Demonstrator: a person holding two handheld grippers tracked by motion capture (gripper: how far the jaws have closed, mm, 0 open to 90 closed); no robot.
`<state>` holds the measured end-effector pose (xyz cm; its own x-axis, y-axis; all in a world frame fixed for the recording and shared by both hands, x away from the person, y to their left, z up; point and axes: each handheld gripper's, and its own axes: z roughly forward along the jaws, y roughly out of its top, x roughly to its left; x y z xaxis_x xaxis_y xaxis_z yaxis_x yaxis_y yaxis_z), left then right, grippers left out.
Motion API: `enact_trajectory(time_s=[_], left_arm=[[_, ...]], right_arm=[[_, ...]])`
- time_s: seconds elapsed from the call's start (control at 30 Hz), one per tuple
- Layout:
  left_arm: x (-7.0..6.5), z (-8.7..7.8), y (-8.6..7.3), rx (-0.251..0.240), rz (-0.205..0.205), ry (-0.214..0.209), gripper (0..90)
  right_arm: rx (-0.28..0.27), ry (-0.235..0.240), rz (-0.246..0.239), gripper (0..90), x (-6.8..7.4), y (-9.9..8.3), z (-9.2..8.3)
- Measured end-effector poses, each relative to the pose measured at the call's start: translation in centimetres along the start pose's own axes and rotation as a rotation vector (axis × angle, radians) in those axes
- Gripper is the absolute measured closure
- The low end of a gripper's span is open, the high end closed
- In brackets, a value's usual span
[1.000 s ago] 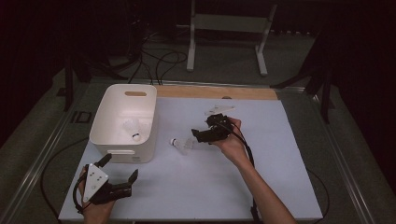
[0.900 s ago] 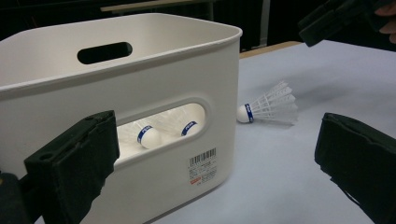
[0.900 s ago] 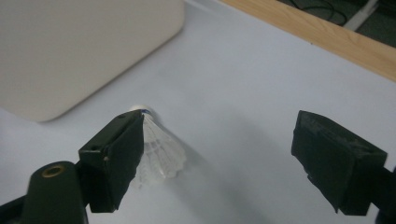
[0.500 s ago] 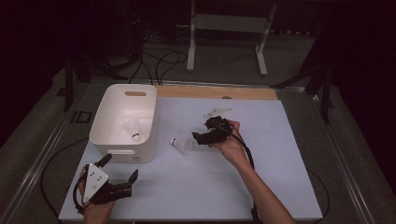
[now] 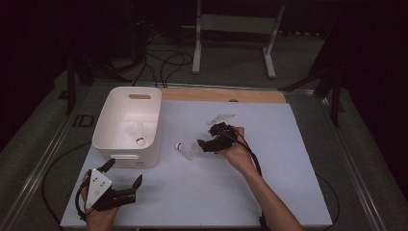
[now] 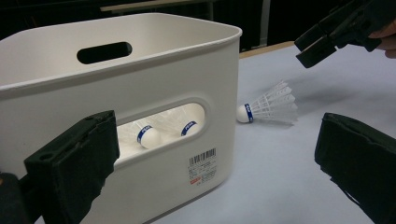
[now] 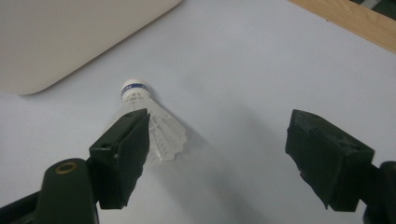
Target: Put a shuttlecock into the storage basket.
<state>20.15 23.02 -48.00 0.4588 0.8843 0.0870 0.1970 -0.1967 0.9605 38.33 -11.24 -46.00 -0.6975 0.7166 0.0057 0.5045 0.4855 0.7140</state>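
Note:
A white shuttlecock [image 5: 186,149] [image 6: 271,105] [image 7: 135,95] lies on its side on the pale table mat [image 5: 288,168], just right of a white bin [image 5: 111,115] [image 6: 140,28] [image 7: 70,42]. My right gripper [image 5: 201,144] [image 7: 217,126] [image 6: 317,42] hovers over its feather end. Its jaws have just been closing and still stand wide apart, gripping nothing. The near jaw hides part of the skirt. My left gripper [image 5: 123,173] [image 6: 215,130] rests open at the table's front left, facing the bin. Shuttlecocks [image 5: 137,132] [image 6: 149,135] lie inside the bin.
A wooden strip [image 5: 221,95] runs along the table's far edge. Behind it on the floor stand a white metal frame [image 5: 235,24] and loose cables [image 5: 163,60]. Open mat stretches right of the right hand.
The right gripper has edged slightly left toward the shuttlecock. The left gripper and the shuttlecock have stayed where they were.

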Motion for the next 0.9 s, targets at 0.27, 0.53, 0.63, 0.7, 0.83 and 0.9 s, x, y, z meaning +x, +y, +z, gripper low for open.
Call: enact_trajectory(time_s=[0.27, 0.53, 0.63, 0.7, 0.83, 0.9], left_arm=[[0.0, 0.0, 0.0, 0.001, 0.001, -0.001, 0.3], [0.1, -0.1, 0.0, -0.002, -0.002, 0.002, 0.3], [0.1, -0.1, 0.0, -0.001, -0.001, 0.002, 0.3], [0.1, -0.1, 0.0, -0.001, 0.000, 0.002, 0.3], [0.0, 0.0, 0.0, 0.000, 0.000, 0.002, 0.4], [0.1, -0.1, 0.0, 0.000, 0.000, 0.002, 0.3]], right_arm=[[0.010, 0.024, -0.011, 24.9, 0.2, 0.0, 0.3], [0.036, 0.020, -0.027, 31.0, 0.7, -0.1, 0.9], [0.042, 0.020, -0.031, 31.7, 0.7, -0.1, 1.1], [0.047, 0.022, -0.032, 31.9, 0.8, -0.1, 1.3], [0.056, 0.019, -0.043, 33.1, 0.8, -0.2, 1.6], [0.061, 0.021, -0.043, 33.8, 0.9, -0.2, 1.7]])
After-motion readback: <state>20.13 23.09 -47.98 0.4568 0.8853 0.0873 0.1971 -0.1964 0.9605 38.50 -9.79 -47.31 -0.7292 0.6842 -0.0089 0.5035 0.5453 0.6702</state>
